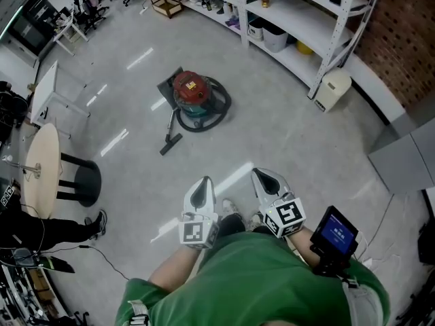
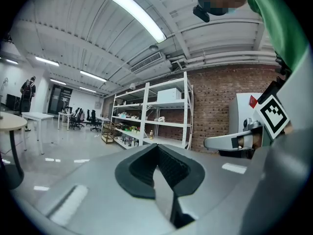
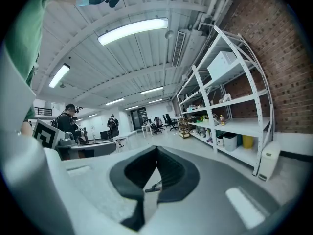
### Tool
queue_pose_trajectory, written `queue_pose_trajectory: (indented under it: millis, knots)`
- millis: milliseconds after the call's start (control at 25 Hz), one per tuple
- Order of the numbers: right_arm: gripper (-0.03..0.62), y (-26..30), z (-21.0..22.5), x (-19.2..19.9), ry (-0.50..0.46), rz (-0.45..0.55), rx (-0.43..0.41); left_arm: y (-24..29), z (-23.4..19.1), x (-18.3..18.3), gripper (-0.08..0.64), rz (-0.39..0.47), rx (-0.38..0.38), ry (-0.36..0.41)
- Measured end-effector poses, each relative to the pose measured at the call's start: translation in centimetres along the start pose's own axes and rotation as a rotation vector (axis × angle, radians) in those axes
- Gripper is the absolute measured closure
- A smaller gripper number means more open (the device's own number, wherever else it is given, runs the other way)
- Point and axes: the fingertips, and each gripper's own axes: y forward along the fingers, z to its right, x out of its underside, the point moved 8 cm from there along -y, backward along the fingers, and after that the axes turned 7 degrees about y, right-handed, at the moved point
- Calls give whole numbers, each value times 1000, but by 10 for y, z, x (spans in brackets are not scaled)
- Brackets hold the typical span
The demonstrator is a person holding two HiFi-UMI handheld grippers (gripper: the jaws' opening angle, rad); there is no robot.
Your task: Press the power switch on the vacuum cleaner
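Observation:
The vacuum cleaner (image 1: 194, 94) has a red top on a teal drum. It stands on the grey floor well ahead of me, with its black hose coiled round it and its wand and floor nozzle (image 1: 170, 143) lying towards me. Both grippers are held close to my body, far short of it. My left gripper (image 1: 205, 180) and right gripper (image 1: 255, 172) point forward, each with its jaws together and nothing between them. In the left gripper view the left gripper (image 2: 157, 146) is shut and aimed at the room; in the right gripper view the right gripper (image 3: 156, 149) stands the same way. The power switch is too small to make out.
White shelving (image 1: 299, 19) runs along the far right wall, with a small white unit (image 1: 333, 89) at its foot. A grey cabinet (image 1: 408, 155) is at the right. A round table (image 1: 41, 168), a black stool (image 1: 81, 182) and a person's legs (image 1: 47, 229) are at the left.

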Motion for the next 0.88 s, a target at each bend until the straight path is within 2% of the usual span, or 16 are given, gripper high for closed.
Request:
queue_pose_trajectory:
  millis: [320,560,880]
  knots:
    - [591,30,31,-13,-3,-6,42,54,-6,4,552,33,79,-40]
    - [591,76,54,-33,-21,-4,55,106,-32,2,552,63,79,-50]
    - [591,145,63,-55,-34,10,61,157,-82,-13,552,97,79,-73]
